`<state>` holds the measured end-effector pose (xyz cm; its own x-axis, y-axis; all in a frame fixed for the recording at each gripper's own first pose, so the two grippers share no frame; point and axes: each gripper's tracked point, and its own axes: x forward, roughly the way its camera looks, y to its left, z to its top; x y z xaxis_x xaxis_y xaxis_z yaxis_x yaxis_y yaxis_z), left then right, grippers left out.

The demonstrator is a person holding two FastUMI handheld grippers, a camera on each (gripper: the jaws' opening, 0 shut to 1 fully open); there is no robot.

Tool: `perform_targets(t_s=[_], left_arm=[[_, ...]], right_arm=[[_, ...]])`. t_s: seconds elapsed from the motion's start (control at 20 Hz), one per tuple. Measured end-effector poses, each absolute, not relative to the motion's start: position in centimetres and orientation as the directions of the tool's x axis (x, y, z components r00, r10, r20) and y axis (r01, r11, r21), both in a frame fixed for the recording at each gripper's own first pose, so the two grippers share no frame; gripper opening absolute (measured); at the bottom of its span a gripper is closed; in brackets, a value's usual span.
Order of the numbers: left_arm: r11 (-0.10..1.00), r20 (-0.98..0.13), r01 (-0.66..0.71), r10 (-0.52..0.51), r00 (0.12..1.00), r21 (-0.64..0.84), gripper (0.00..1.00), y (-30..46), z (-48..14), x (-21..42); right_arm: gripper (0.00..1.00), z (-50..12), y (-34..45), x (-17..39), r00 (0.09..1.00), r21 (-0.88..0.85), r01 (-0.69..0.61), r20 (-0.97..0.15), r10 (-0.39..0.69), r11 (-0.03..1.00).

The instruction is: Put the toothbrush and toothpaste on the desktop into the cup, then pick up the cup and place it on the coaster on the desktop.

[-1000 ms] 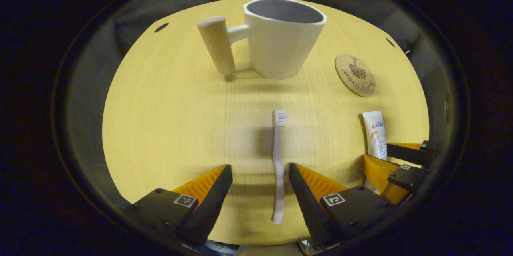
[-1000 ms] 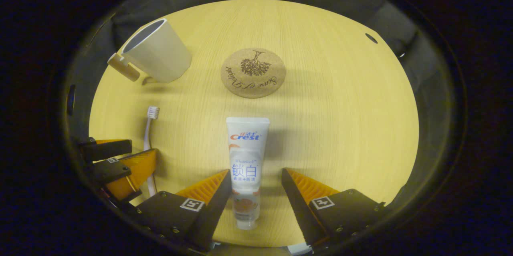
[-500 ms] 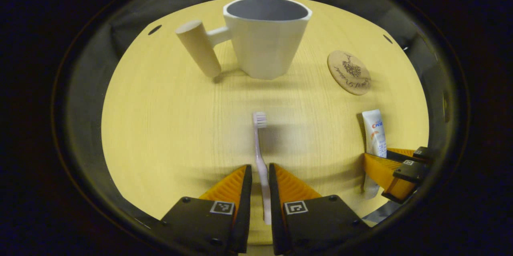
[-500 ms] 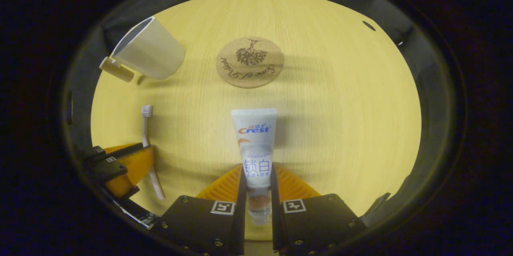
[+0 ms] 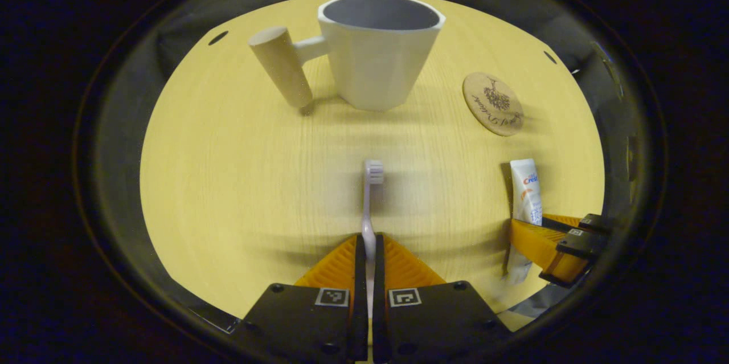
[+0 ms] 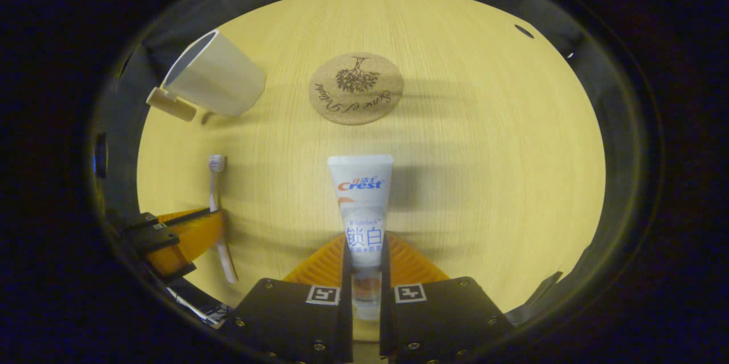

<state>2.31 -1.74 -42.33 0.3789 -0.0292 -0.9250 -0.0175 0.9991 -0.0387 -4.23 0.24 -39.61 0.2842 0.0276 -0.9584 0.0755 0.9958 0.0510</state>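
**Both grippers clamped on their items, cup and coaster waiting beyond**

In the left gripper view, the left gripper (image 5: 368, 250) had its fingers drawn narrow around the handle of the toothbrush (image 5: 371, 196), both pressing on it. The brush head pointed away toward the far side of the desk (image 5: 228, 182). Beyond it stood the cup (image 5: 379, 48), upright, its mouth open and its wooden handle sticking out to the left. The round cork coaster (image 5: 493, 103) lay to the right of the cup, apart from it. At the right edge of this view the right gripper (image 5: 547, 238) showed with the toothpaste (image 5: 525, 193) in its grasp.

In the right gripper view, the right gripper (image 6: 364, 256) had its fingers closed on the lower body of the toothpaste (image 6: 361, 199), the flat crimped end pointing away and the cap end near the camera. The coaster (image 6: 356, 88) lay straight ahead, just beyond the tube and bare on top. The cup (image 6: 213, 76) stood at the far left. The left gripper (image 6: 188, 227) appeared at the near left, gripping the toothbrush (image 6: 217, 182) by its handle.
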Motion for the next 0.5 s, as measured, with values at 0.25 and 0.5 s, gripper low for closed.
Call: perform_targets(t_s=[0.25, 0.5], left_arm=[[0.999, -0.877, 0.022, -0.037, 0.480, -0.030, 0.11, -2.2, -36.8, 3.4], [0.996, -0.807, 0.068, -0.088, 0.584, -0.059, 0.11, -2.8, -29.7, 6.4]], right_arm=[[0.20, -38.7, 0.4, -4.0, 0.319, 0.079, 0.089, -0.946, 0.047, 0.993], [0.21, -36.9, 0.2, -4.0, 0.357, 0.115, 0.105, -0.931, 0.070, 0.988]])
